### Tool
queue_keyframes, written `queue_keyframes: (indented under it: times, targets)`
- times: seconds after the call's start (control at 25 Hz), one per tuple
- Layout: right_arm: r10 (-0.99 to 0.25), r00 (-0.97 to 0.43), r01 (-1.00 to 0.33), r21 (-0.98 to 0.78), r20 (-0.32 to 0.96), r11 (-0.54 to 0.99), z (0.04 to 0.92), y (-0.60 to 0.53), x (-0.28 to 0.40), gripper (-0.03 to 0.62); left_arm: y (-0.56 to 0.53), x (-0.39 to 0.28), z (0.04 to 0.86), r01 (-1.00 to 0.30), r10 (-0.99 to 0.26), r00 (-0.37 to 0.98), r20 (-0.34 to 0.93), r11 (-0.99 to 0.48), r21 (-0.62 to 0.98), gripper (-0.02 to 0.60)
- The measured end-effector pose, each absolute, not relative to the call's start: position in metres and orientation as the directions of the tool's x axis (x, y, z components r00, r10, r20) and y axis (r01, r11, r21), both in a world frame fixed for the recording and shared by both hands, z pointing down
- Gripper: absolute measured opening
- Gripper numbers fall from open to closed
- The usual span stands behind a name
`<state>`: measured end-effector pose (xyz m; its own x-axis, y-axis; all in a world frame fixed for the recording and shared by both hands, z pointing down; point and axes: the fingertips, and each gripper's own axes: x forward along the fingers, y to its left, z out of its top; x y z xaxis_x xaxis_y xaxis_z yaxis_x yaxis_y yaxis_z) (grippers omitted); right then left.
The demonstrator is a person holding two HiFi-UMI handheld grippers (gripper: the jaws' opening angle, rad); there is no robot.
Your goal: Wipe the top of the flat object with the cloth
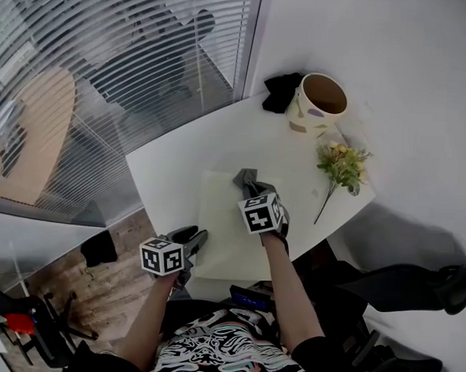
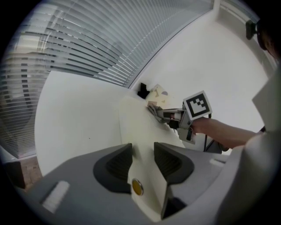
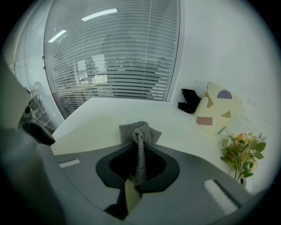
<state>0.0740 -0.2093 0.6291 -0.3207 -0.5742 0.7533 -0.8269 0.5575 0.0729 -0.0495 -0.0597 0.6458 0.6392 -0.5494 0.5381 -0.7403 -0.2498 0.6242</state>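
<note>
We look down on a white tabletop (image 1: 173,148) that fills the middle of the head view. Slatted blinds (image 1: 108,52) over glass take the upper left, a plain white wall (image 1: 393,42) the upper right, and wood floor (image 1: 98,283) shows at the lower left. Toward the top of the frame stands a cream pot (image 1: 317,108) with coloured shapes. Just left of it lies a dark bundle (image 1: 282,91), perhaps fabric, and a sprig of flowers (image 1: 342,164) lies below the pot. The board (image 1: 220,227) is pale cream, flat and square-cornered, and lies by the tabletop's lower edge. The left tongs (image 2: 142,151) are clamped on its lower left edge. The right tongs (image 3: 139,149) pinch a grey knitted cloth (image 3: 139,131), bunched on the board's upper part.
</note>
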Motion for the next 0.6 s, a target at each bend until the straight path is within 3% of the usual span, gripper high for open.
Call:
queue_keyframes:
  times: [0.6]
  targets:
    - [-0.545, -0.35, -0.796, 0.065, 0.762, 0.602, 0.632, -0.207, 0.055, 0.017, -0.056, -0.044, 0.649, -0.73, -0.542, 0.649, 0.534, -0.244, 0.639, 0.201]
